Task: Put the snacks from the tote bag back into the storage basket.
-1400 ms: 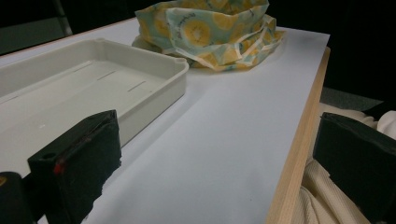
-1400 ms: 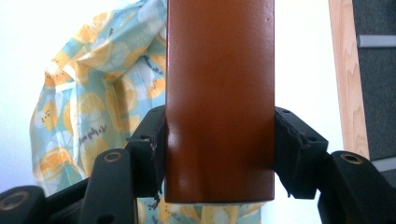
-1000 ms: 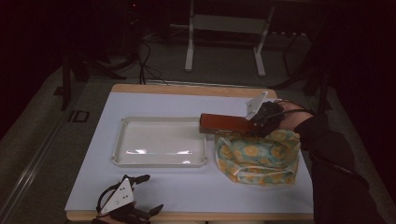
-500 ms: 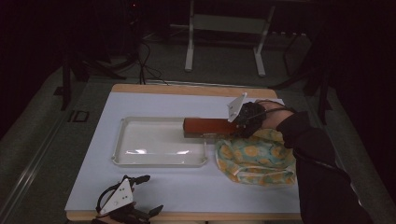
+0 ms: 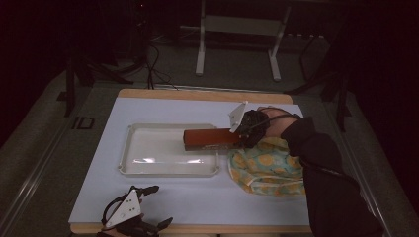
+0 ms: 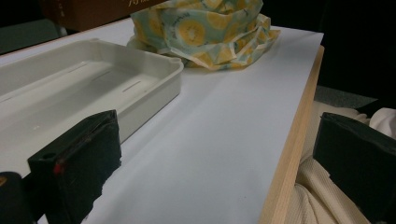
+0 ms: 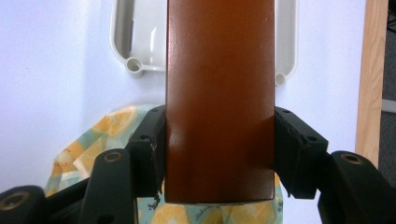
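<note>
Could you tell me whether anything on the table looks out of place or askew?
Only the lemon-print cloth bag lies crumpled beside the white tray. The brown box is level in the right hand-held gripper, over the tray's corner.

Only "ID" legible, marked on the floor [image 5: 81, 123] left of my counter [image 5: 163, 107]. Box print too blurred.

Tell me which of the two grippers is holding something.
The right gripper: its jaws clamp a long brown box above the white tray. The left gripper rests at the table's near edge, jaws apart with nothing between them.
</note>
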`<state>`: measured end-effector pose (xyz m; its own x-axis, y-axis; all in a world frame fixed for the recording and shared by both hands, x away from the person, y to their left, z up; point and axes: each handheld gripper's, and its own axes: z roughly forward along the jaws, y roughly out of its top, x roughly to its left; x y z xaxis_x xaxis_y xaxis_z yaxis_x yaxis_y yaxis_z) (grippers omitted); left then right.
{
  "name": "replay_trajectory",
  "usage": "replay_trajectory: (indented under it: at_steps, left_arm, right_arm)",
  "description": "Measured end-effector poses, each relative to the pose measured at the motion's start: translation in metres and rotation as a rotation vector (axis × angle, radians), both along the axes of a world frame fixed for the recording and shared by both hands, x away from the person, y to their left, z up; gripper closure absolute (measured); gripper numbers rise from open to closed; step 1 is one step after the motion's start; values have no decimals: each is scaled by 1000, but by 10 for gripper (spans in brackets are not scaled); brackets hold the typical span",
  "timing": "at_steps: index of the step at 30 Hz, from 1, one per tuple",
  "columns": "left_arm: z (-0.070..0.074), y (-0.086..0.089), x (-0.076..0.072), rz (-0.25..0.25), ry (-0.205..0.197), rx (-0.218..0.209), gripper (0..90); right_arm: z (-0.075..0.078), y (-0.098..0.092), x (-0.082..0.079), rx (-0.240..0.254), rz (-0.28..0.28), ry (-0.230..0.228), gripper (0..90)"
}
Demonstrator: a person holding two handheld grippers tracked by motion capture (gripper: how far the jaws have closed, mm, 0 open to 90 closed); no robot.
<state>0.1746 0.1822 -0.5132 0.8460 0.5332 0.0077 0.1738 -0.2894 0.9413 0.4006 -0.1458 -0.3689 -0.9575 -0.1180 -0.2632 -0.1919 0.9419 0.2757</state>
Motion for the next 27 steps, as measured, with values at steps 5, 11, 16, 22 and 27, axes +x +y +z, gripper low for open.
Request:
replay_trajectory:
  at_steps: [5,11,16,22,27]
  left_arm:
    - [0,0,0,3,-2,-3,13]
    - [0,0,-1,3,-3,-2,13]
    - [0,1,-1,1,-3,-3,13]
    - [0,1,-1,-2,-2,-4,13]
    - [0,1,-1,-3,-1,-4,13]
  right_arm:
    - [-3,16,0,6,20,11,428]
    - [-6,30,-1,21,40,13,428]
    - [-4,41,1,84,63,29,428]
    - [-4,47,4,134,63,39,428]
    - [-16,52,13,173,45,43,428]
